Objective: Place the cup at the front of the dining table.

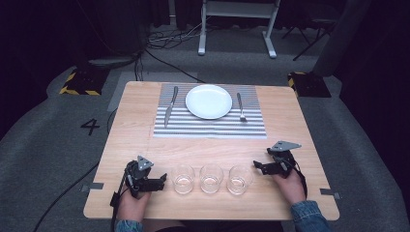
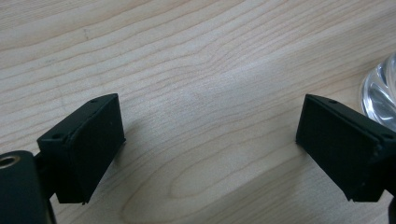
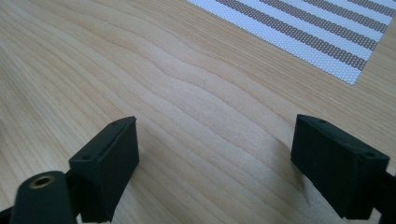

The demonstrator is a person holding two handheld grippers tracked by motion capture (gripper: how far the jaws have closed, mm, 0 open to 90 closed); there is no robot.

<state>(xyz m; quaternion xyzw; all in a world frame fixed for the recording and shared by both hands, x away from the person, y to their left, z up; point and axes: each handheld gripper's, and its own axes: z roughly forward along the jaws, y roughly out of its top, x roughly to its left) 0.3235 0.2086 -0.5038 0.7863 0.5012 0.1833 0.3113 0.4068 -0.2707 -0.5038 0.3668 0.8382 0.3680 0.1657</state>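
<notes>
Both tongs rest wide open and empty on the tabletop (image 1: 145, 140), left tongs (image 1: 163, 180) and right tongs (image 1: 257, 166) flanking three drinking glasses (image 1: 211, 178) along the near edge (likely slick, fragile, light); grip one gently across its wall.

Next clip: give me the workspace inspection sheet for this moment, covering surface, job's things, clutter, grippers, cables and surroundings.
Surface: wooden table, bare at its near edge apart from the glasses.
Job's things: striped placemat carrying a white plate, knife at its left and fork at its right; three empty glasses in a row near the person.
Clutter: nothing seen.
Grippers: left hand-held gripper and right hand-held gripper both open, flanking the glasses, holding nothing.
Cables: black cables on the floor beyond the table.
Surroundings: grey carpet, white stand legs, dark backdrop.
</notes>
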